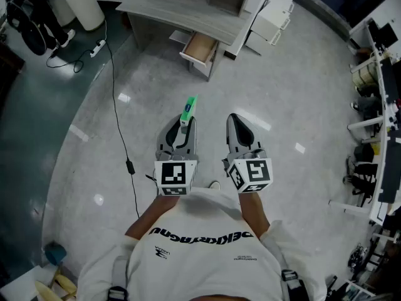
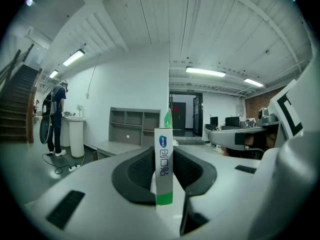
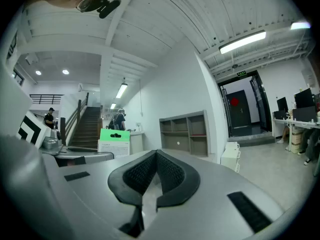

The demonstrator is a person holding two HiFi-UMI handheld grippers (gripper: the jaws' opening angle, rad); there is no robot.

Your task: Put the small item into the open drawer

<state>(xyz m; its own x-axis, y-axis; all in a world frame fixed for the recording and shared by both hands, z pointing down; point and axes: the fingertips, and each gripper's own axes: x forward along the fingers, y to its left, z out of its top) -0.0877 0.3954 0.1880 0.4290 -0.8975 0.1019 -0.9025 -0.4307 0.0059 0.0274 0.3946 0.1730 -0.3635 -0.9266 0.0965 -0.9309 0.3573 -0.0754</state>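
My left gripper point(image 1: 182, 130) is shut on a small flat white-and-green box point(image 1: 188, 111), which sticks out past the jaw tips. In the left gripper view the small box point(image 2: 163, 165) stands upright, clamped between the dark pads. My right gripper point(image 1: 235, 125) hangs beside it, shut with nothing held; its pads point(image 3: 170, 176) meet at the tips. Both grippers hover over the floor, well short of the open wooden drawer point(image 1: 200, 48), which is pulled out from under a grey desk point(image 1: 182, 8) ahead.
A white drawer cabinet point(image 1: 270, 19) stands right of the desk. A black cable point(image 1: 119, 118) with a power strip point(image 1: 97, 47) runs along the floor at left. A person point(image 2: 54, 116) stands by a white pedestal point(image 2: 76, 135). Desks and chairs line the right side.
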